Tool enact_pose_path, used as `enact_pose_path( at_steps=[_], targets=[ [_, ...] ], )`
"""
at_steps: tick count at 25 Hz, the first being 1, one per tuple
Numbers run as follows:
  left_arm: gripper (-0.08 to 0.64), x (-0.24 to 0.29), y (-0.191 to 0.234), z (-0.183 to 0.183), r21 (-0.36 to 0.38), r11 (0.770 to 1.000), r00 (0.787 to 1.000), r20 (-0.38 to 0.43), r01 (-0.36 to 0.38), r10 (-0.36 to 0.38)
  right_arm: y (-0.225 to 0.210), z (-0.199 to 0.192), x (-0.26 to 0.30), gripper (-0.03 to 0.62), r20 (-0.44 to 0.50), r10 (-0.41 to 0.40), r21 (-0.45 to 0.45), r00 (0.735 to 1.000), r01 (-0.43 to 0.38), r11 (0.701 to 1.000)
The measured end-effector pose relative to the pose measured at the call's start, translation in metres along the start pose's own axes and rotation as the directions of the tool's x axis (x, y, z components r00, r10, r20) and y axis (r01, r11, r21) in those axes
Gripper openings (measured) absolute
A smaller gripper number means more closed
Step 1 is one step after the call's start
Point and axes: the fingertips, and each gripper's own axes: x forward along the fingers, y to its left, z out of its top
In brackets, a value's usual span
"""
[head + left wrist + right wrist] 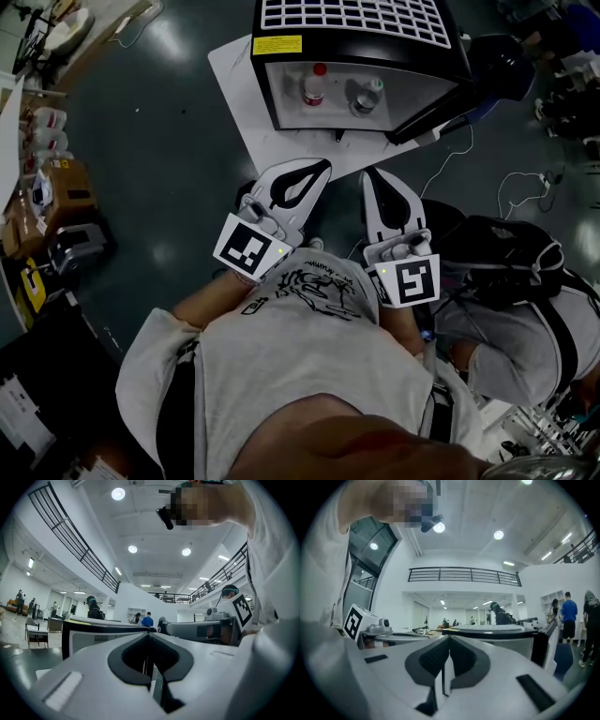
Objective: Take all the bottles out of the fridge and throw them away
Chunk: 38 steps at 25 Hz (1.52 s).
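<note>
A small black fridge [356, 56] stands on the floor ahead of me, its door [450, 89] swung open to the right. Inside stand two bottles: one with a red cap [314, 86] and one with a greenish cap [367, 96]. My left gripper [319, 169] and right gripper [375, 175] are side by side close to my body, pointing level at the fridge and well short of it. In the left gripper view the jaws [149, 637] meet with nothing between them. In the right gripper view the jaws [449, 639] are also shut and empty, with the fridge [497, 637] beyond.
A white mat [234, 84] lies under the fridge. A black backpack [497, 253] and cables [525, 187] lie at the right, beside another person [525, 347]. Boxes and gear [56, 206] line the left edge. Dark floor lies between me and the fridge.
</note>
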Motion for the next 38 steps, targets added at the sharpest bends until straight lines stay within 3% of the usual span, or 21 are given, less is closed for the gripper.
enact_pose_path(
  at_steps=[19,32,38],
  targets=[
    [0.009,0.007,0.050,-0.011,-0.030,0.999,0.999,-0.026,0.034,-0.035,-0.001,-0.010,0.052,0.008,-0.022,-0.031,-0.009,0.999,0.030,1.000],
    [0.009,0.042,0.048,-0.024,-0.024,1.000,0.999,-0.049,0.008,-0.009,-0.045,-0.026,0.049,0.009,-0.034,-0.039,-0.035,0.999,0.038,0.999],
    [0.009,0.065,0.053,-0.032,0.015,1.000,1.000,-0.016,0.007,-0.007,-0.067,-0.044,0.051,0.011,-0.050,-0.045,-0.028,0.998,0.043,0.999]
  ],
)
